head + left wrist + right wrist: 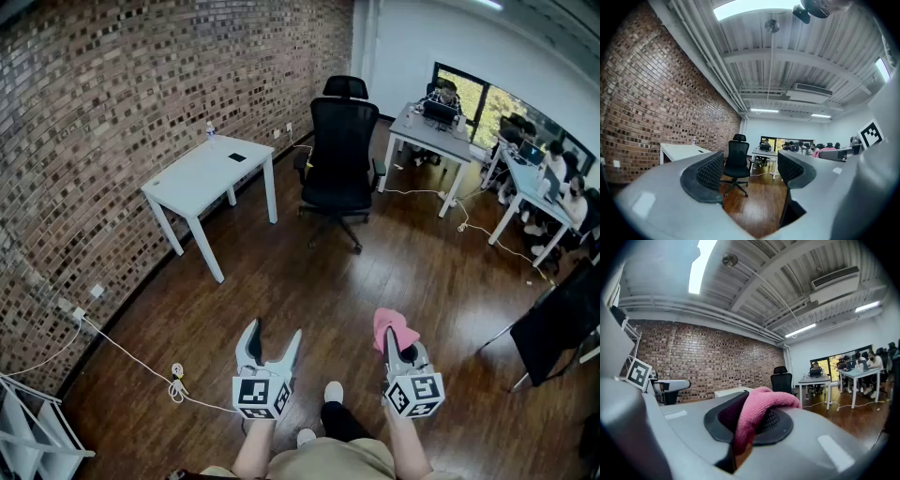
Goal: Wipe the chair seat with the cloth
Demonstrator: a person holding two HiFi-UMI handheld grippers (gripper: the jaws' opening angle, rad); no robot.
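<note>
Two claws hang low over the wood floor [281, 272] in the head view, with the black office chair [339, 150] well apart from them across the room. It stands between a white worktop [202, 173] at the brick wall [103, 112] and the worktops where people sit by the window. The left claw [275, 330] is splayed and carries nothing. The right claw [398, 345] is clenched on a pink cloth [393, 325], which bunches up above its tips. The seat [335, 196] has nothing on it and nothing touching it.

From the left gripper view, the left claw [750, 171] has its ribbed pads [710, 172] wide apart, and only the far-off office chair [736, 161] and floor show between them.

From the right gripper view, the right claw [754, 425] is shut tight on the cloth [761, 408], which folds over the top of the pads and drapes down the near side. The office chair [782, 379] is small in the background.

By these frames the wiping has not begun. The cloth is in hand and the approach is the step under way. The next move likely calls for closing the gap to the chair, then bringing the right claw down so that the cloth's loose fold, not the hard tips, meets the seat.
</note>
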